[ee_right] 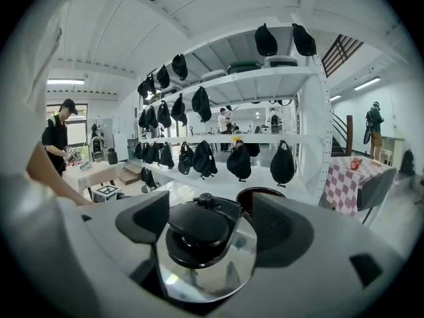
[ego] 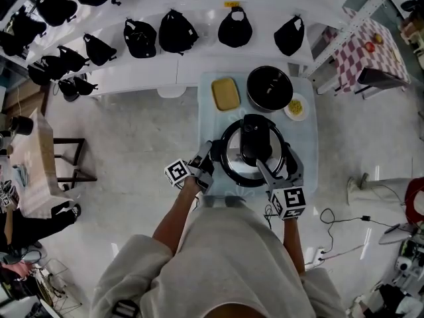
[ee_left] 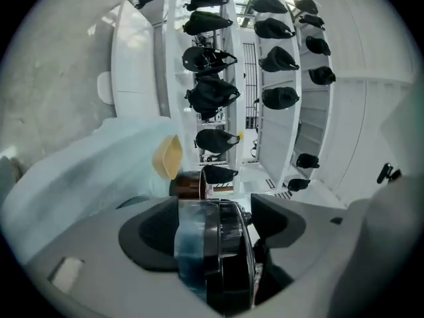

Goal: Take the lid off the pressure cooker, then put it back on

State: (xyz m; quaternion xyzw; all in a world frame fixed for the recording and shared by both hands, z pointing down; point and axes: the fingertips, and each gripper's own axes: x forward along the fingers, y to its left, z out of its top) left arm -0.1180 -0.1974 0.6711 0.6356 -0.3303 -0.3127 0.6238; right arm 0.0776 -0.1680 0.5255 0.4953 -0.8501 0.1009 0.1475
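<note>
- A pressure cooker (ego: pixel 222 148) sits in the middle of a small table (ego: pixel 305 177) with a pale blue cover. The person stands just in front of it.
- The lid (ego: pixel 232 163) is on the cooker. It is a shiny disc with a long black handle (ego: pixel 255 138) running across it.
- The left gripper (ego: pixel 207 163) is turned on its side at the cooker's left edge. Its own view shows one jaw under and one over that edge, and both appear to press on it.
- The right gripper (ego: pixel 275 161) is at the cooker's near right. Its jaws stand apart with nothing clamped between them, and the lid's handle lies just ahead of them.
- The step in hand is probably lifting the lid off, with the left side steadying the cooker.
- To do it well, centre the right jaws across the handle and close them firmly before any turn or lift.
- If the lid is locked, it should be turned free first and then raised straight up while the left grip holds steady.
- An open black pot (ego: pixel 269 88) and a small dish of yellow food (ego: pixel 296 106) stand just behind the cooker, so the raised lid should be kept clear of them.
</note>
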